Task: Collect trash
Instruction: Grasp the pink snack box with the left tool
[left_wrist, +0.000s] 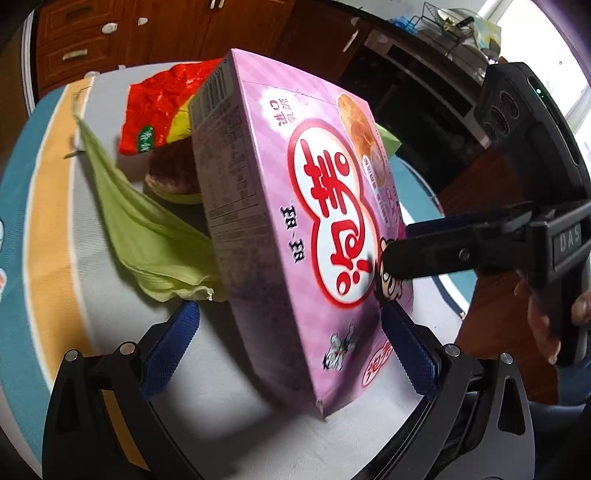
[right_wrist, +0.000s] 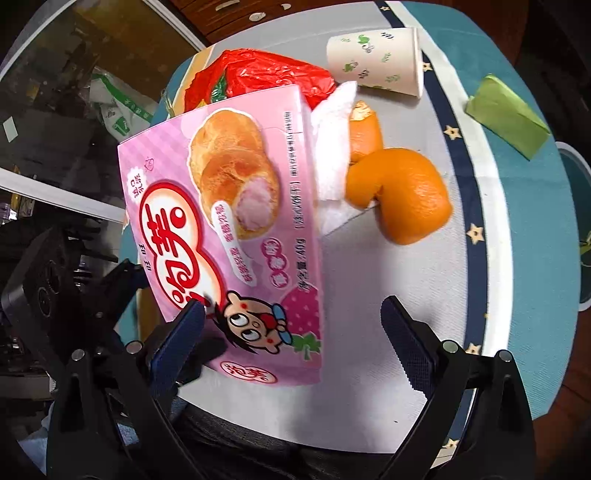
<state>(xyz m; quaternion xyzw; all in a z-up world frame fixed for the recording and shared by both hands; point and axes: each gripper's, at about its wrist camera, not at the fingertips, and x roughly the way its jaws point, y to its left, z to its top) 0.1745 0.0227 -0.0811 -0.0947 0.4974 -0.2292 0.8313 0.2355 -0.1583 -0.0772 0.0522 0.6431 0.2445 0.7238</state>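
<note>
A pink snack box (left_wrist: 295, 206) stands tilted on the white cloth. My left gripper (left_wrist: 291, 332) is open with the box's lower end between its blue pads; the right pad touches the box face. My right gripper (right_wrist: 295, 332) is open; its left fingertip (right_wrist: 192, 314) rests against the box (right_wrist: 229, 221) front. In the left wrist view the right gripper's finger (left_wrist: 424, 258) presses the box face. A red wrapper (left_wrist: 159, 107), a corn husk (left_wrist: 147, 221) and a brown bun-like scrap (left_wrist: 173, 177) lie behind the box.
Orange peel (right_wrist: 402, 192), a white tissue (right_wrist: 332, 155), a paper cup (right_wrist: 376, 62) on its side and a green folded paper (right_wrist: 506, 114) lie on the round table (right_wrist: 535, 184). Wooden cabinets (left_wrist: 147, 29) stand behind.
</note>
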